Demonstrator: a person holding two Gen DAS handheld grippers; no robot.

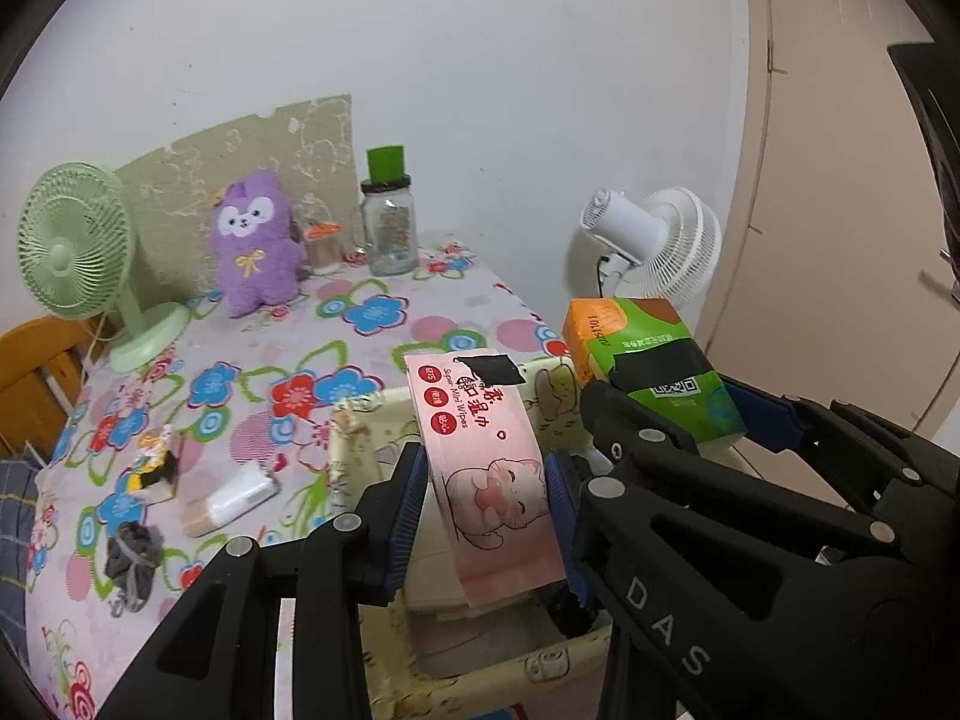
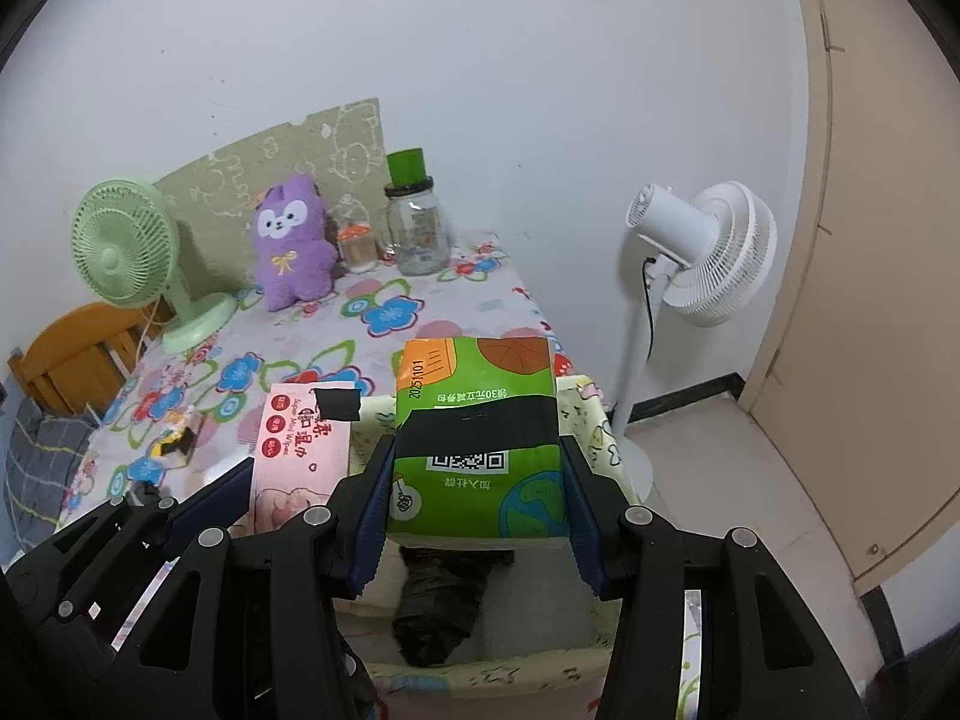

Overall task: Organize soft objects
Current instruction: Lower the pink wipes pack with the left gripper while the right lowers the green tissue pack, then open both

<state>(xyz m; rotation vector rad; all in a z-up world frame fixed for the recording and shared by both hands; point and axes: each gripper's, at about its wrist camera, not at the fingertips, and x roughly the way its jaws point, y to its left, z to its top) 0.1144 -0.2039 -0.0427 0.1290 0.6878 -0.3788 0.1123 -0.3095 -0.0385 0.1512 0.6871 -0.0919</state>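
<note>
Left wrist view: left gripper point(image 1: 489, 501) pinches the pink wipes pack point(image 1: 480, 450) above the cream fabric bin point(image 1: 354, 438), not yet dropped. Purple plush point(image 1: 255, 246) and grey scrunchie point(image 1: 132, 549) lie on the table, unsorted.

Right wrist view: right gripper point(image 2: 474, 516) clamps the green tissue pack point(image 2: 474, 438) over the bin; something dark already lies inside.

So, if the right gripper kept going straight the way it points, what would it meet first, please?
Probably the storage basket: the right gripper, shut on the green tissue pack, angles down over it, so the pack would likely reach the dark bundle inside first. Depth is unclear.
</note>
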